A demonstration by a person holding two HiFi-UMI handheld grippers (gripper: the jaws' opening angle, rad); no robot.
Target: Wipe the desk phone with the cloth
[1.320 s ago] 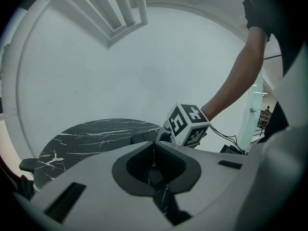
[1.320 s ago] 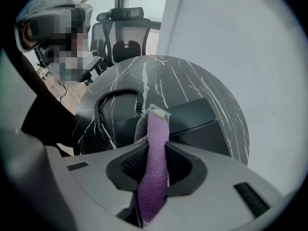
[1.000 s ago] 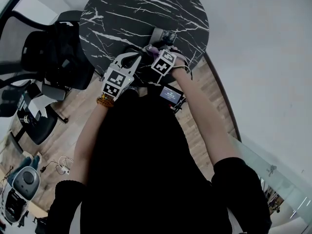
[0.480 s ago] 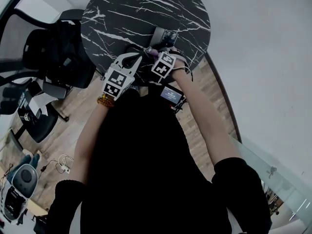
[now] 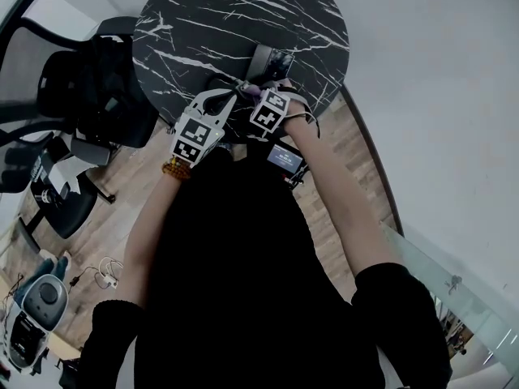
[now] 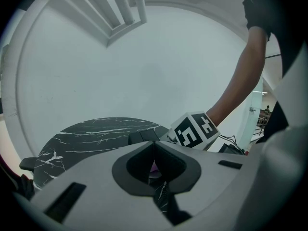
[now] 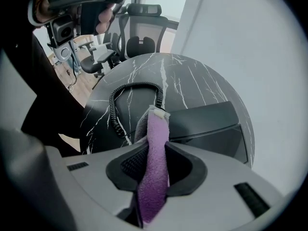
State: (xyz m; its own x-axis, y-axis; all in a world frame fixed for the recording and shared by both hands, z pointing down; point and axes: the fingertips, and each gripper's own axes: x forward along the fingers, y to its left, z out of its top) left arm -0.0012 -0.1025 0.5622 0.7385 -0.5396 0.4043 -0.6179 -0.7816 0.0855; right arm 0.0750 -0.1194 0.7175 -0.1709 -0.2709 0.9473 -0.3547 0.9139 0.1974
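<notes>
The round black marble-patterned table (image 5: 186, 23) gives you room. The black plastic desk phone (image 7: 207, 124) sits between the table's middle and its near edge, and it looks light enough to slide. Nothing braces it, so a firm stroke toward that edge would likely shove it rather than clean it.

The black coiled cord (image 7: 115, 105) loops on the table just beside the phone, about where your stroke would start. If a jaw tip or the cloth catches a coil, you may tug the phone along with it.

The purple fleecy cloth (image 7: 155, 167) is bunched into a narrow strip, with only a short tagged end past the jaw tips. Hard plastic may therefore reach the phone before fabric does, and you could scrape the casing or press keys.

Your right gripper (image 7: 153, 146) is clamped on that cloth, its jaws drawn in to the strip's thickness. The free end lies over the phone's near corner, though you cannot tell from here whether it touches the casing.

Your left gripper (image 6: 154, 146) has its jaws together with nothing clearly between them. A sliver of purple shows through the gap behind the tips, probably cloth lying beyond. This gripper hovers above the table's near edge, just beside the right one.
</notes>
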